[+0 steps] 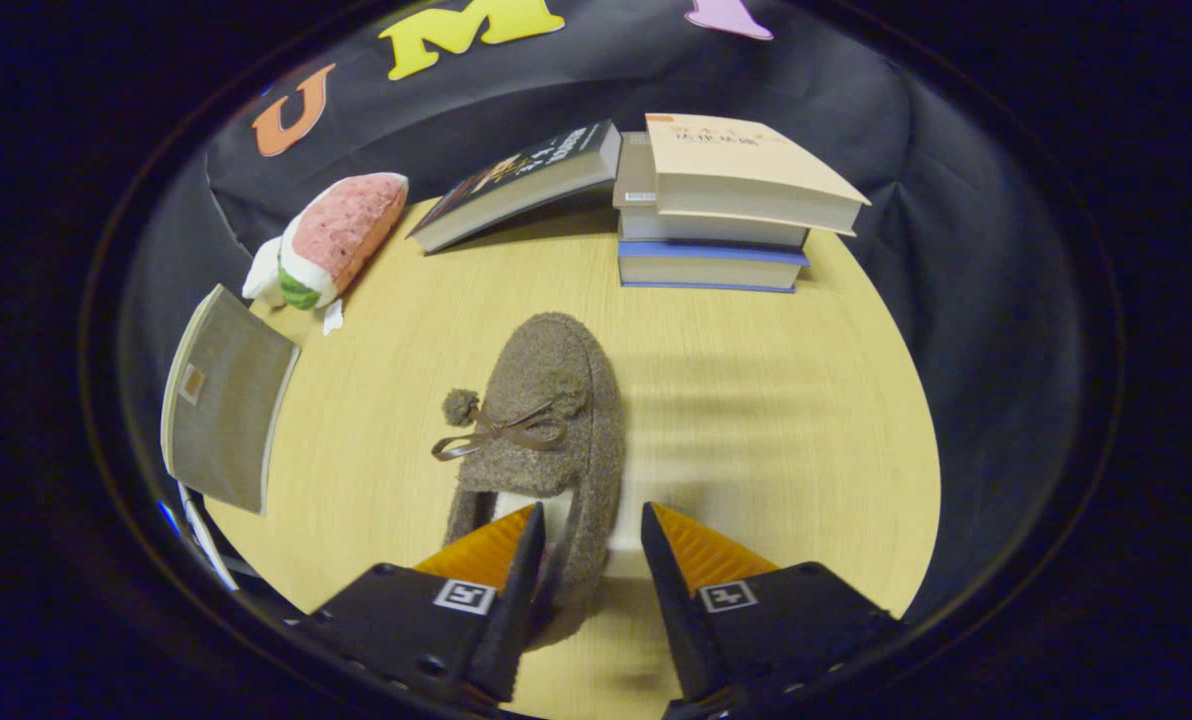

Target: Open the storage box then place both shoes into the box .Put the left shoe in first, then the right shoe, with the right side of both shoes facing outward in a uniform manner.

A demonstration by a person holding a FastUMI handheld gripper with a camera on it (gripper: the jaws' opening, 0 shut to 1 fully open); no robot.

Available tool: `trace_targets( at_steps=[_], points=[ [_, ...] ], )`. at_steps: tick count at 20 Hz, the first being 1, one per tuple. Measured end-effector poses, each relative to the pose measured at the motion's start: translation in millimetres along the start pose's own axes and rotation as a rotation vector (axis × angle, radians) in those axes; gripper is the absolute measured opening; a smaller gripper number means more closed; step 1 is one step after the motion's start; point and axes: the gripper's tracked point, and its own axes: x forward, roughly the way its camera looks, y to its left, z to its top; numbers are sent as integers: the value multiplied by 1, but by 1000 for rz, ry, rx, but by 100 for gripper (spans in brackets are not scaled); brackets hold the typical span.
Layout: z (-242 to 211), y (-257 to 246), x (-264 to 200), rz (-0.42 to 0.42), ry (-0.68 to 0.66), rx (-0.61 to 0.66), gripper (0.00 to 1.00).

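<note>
**Gripper poised at the heel of a shoe**

Gripper [591,530] fingers are seen at the bottom centre of the frame, spread apart with a clear gap between them. 1 finger lies over the heel opening of the shoe [546,420], while the other stands off the shoe's outer side, so the shoe's side wall sits between them; whether either finger touches the shoe cannot be told, and nothing is judged to be pinched yet.

The shoe lies in the middle of the frame on the table [776,420], toe pointing away from the fingers. Only 1 shoe is seen. Whether it is the left or the right one cannot be told. A flat grey panel with a pale edge [221,400] sits at the left of the frame; it may belong to the storage box, but that cannot be confirmed. The task is judged to be at an early stage: a shoe is about to be picked up, and placing both shoes is left.

The shoe is a fuzzy brown slipper of rounded shape, with a thin ribbon bow and a small pompom. The table is smooth pale wood grain. At the upper left lies a plush toy [331,240], knitted-looking, pink with white and green. At the upper centre 1 book [516,185] leans on a stack of books [726,205].
</note>
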Motion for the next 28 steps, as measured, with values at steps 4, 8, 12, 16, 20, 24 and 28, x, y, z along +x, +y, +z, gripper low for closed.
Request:
trace_targets(
  at_steps=[4, 8, 12, 16, 20, 24, 28],
  points=[
    [-3, 0, 5, 9, 43, 45, 21],
    [-4, 1, 3, 14, 44, 137, 1],
    [-8, 16, -18, 35, 40, 201, 0],
    [7, 53, -55, 67, -19, 239, 0],
    [33, 109, -100, 81, -113, 259, 0],
    [61, 186, -143, 132, -181, 270, 0],
    [90, 273, -169, 173, -238, 243, 0]
  ],
)
